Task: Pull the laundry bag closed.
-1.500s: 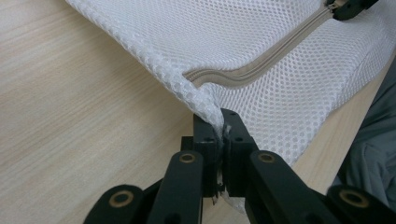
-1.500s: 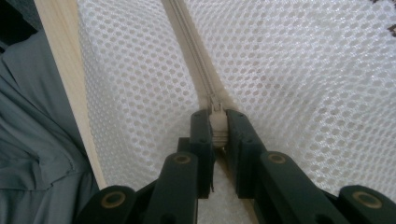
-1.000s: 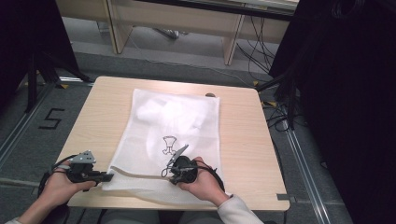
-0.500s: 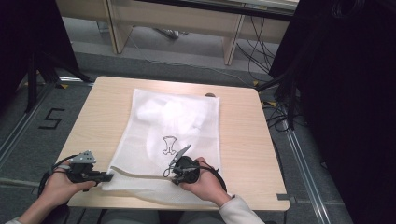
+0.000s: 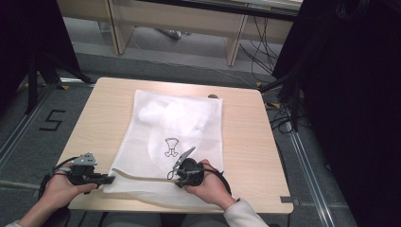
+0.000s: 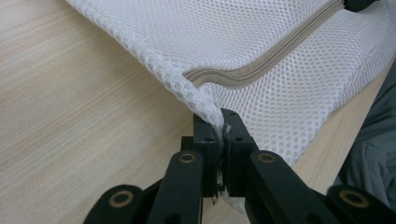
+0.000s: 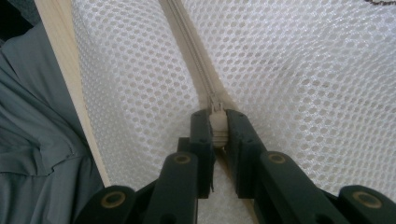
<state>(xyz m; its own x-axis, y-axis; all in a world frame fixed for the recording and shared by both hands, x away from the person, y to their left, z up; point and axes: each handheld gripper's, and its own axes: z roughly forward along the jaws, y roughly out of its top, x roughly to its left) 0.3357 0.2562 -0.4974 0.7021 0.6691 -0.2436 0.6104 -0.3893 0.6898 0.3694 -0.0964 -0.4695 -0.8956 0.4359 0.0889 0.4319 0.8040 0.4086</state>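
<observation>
White mesh bag (image 5: 175,142) lies flat mid-table (image 5: 246,142), zipper (image 5: 142,176) along its near edge. Left gripper (image 6: 219,126) clamped on the bag's near-left corner. Right gripper (image 7: 217,123) clamped on the zipper pull (image 7: 217,126), right of that corner along the zipper. Nothing has changed from the earlier frames: both hands unmoved, bag in the same spot, both grips unchanged.
</observation>
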